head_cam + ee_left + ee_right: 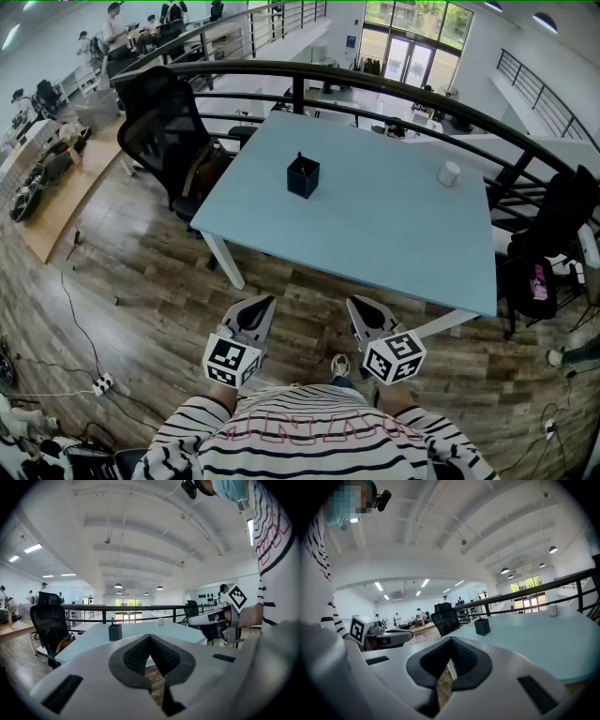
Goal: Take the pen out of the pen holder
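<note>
A dark square pen holder (303,176) stands on the pale blue table (375,234), left of its middle, with a thin dark pen (299,157) sticking up from it. The holder also shows small and distant in the left gripper view (115,632) and the right gripper view (482,626). My left gripper (267,301) and right gripper (353,302) hang side by side in front of my body, short of the table's near edge. Both are shut with nothing between the jaws, well away from the holder.
A small white cup (450,173) sits at the table's far right. A black office chair (164,131) stands at the table's left side. A dark curved railing (375,84) runs behind the table. A bag (539,277) lies on the wooden floor at the right.
</note>
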The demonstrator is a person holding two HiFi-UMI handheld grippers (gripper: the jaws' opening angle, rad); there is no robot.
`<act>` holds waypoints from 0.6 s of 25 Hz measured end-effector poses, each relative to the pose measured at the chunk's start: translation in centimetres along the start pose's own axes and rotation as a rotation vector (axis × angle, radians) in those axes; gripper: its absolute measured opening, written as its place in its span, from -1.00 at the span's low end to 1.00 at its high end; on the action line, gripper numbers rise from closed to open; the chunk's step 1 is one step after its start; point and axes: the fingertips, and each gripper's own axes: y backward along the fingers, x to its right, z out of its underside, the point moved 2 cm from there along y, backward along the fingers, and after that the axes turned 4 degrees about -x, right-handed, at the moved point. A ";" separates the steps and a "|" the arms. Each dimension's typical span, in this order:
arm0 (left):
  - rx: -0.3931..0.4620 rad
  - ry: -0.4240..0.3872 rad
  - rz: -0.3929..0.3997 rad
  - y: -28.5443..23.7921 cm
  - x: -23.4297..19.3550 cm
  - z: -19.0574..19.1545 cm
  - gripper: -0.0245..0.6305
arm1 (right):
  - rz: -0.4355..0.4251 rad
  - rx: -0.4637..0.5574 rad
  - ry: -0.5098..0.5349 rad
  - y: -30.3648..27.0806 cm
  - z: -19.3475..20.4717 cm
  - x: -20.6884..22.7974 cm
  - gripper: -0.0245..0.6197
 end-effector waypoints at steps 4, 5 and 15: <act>-0.001 0.006 0.004 0.3 0.2 0.4 -0.85 | 0.004 -0.001 -0.001 0.0 0.3 -0.4 -0.84; 0.001 0.008 0.010 0.3 0.2 0.6 -0.85 | 0.007 0.000 -0.002 0.0 0.4 -0.5 -0.84; 0.020 0.104 0.081 -2.8 0.0 1.6 -0.72 | 0.047 -0.003 -0.078 -2.5 0.9 2.2 -0.76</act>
